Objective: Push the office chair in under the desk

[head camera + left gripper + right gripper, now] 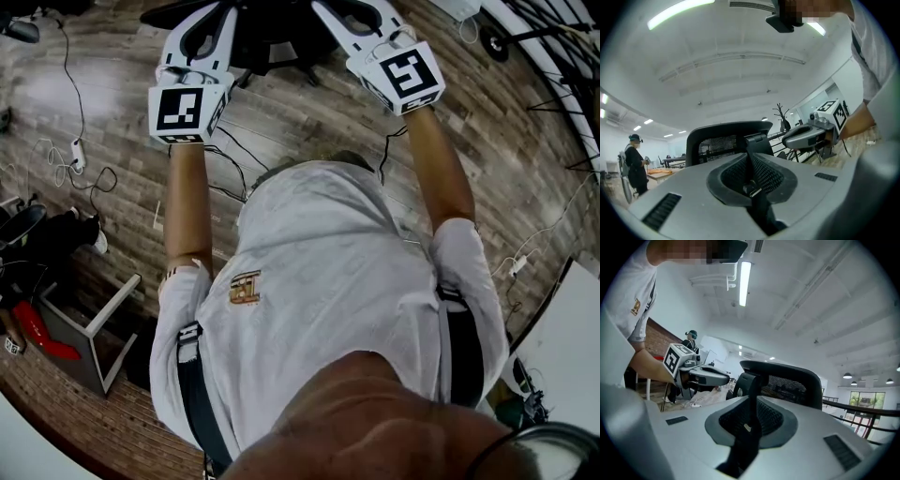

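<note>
Straight ahead of the left hand-held gripper (208,21) and right hand-held gripper (349,17), both pressed together, the office chair (272,36) stands broadside, equally near.

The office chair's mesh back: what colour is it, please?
Black mesh back; right gripper view.

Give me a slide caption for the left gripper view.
Left claw closed on the back of the black mesh office chair, right claw alongside.
</note>
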### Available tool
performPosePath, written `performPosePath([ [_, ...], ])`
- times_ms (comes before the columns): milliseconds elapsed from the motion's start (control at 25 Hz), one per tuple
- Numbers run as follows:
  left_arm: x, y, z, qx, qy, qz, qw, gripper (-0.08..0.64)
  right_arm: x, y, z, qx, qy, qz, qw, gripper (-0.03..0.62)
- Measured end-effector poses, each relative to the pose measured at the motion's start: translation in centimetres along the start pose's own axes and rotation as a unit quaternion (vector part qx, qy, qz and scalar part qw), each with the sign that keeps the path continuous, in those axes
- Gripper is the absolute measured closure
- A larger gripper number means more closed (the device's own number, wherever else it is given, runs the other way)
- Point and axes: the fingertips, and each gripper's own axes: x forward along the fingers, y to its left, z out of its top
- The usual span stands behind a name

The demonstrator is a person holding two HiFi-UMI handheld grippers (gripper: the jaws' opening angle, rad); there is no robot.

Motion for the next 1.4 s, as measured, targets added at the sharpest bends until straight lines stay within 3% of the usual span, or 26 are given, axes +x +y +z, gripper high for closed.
performPosePath([
  [160,-0.1,1.1,-1.2,0.086,0.031,-0.001,0.9958,0.533,0.5,-0.3,-0.4,-0.046,0.03,-0.015,0.998,0.554],
  [360,0.1,2.0,-3.1,0.179,0.067,-0.019,0.9813,0.44,1.2,-0.5,-1.3,-0.097,0.068,-0.021,0.993,0.544],
  [600,1.0,2.9,-6.1,0.298,0.114,-0.042,0.9467,0.365,2.9,-0.4,-3.8,-0.162,0.13,-0.007,0.978,0.412],
  [840,2.2,3.7,-9.5,0.396,0.152,-0.056,0.9039,0.262,5.1,-0.8,-6.3,-0.272,0.187,-0.017,0.944,0.351],
  [1000,2.9,4.8,-10.9,0.444,0.166,-0.053,0.8791,0.24,6.5,-1.1,-7.9,-0.35,0.221,-0.027,0.91,0.342],
  [1120,3.6,5.4,-11.8,0.466,0.177,-0.049,0.8655,0.235,6.9,-1.2,-8.3,-0.377,0.229,-0.026,0.897,0.339],
  [1240,3.8,5.8,-12.4,0.471,0.183,-0.049,0.8615,0.235,6.7,-1.1,-8.5,-0.382,0.242,-0.025,0.892,0.339],
  [1400,4.4,5.9,-12.9,0.474,0.184,-0.053,0.8593,0.235,6.7,-2.0,-9.6,-0.404,0.265,-0.027,0.875,0.337],
])
